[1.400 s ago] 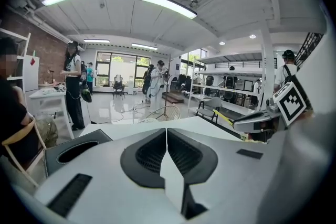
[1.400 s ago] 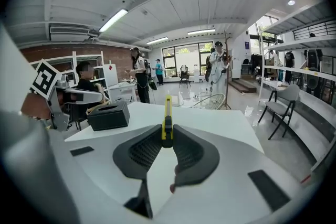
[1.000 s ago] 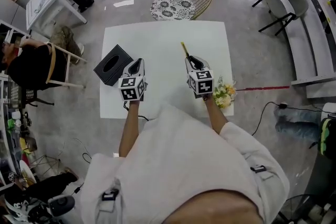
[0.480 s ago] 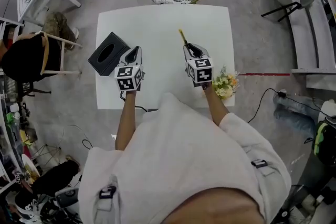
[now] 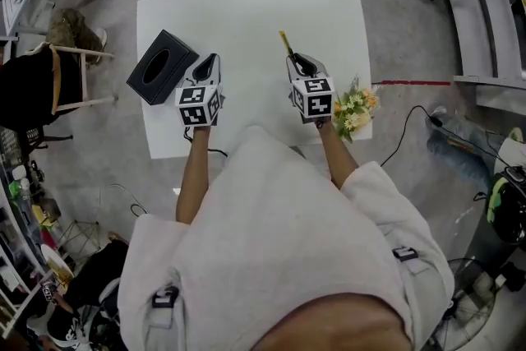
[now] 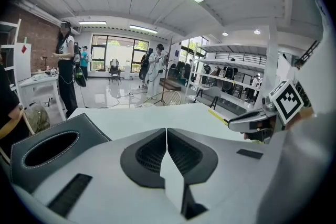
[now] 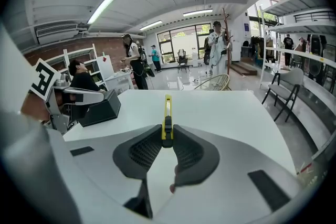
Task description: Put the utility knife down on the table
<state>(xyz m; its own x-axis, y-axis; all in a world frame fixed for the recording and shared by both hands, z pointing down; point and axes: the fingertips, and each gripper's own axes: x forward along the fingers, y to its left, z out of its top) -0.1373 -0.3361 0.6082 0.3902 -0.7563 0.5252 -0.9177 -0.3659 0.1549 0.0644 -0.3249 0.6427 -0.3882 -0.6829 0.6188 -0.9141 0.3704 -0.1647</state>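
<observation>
Table | utility knife pinched, right gripper | left gripper jaws together

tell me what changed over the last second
Nothing was taken or let go; only the head view slid, so the table shows higher. The right gripper still clamps the knife, the left gripper stays shut and empty, and the tissue box has not moved.

The knife looks like smooth yellow plastic with a matt black slider. The table is white, smooth and matt. The left gripper and right gripper have matt pale plastic shells and dark, finely ribbed pads. The box looks like black grained leather, with pale stitching round its hole. The floor is polished and glossy.
</observation>
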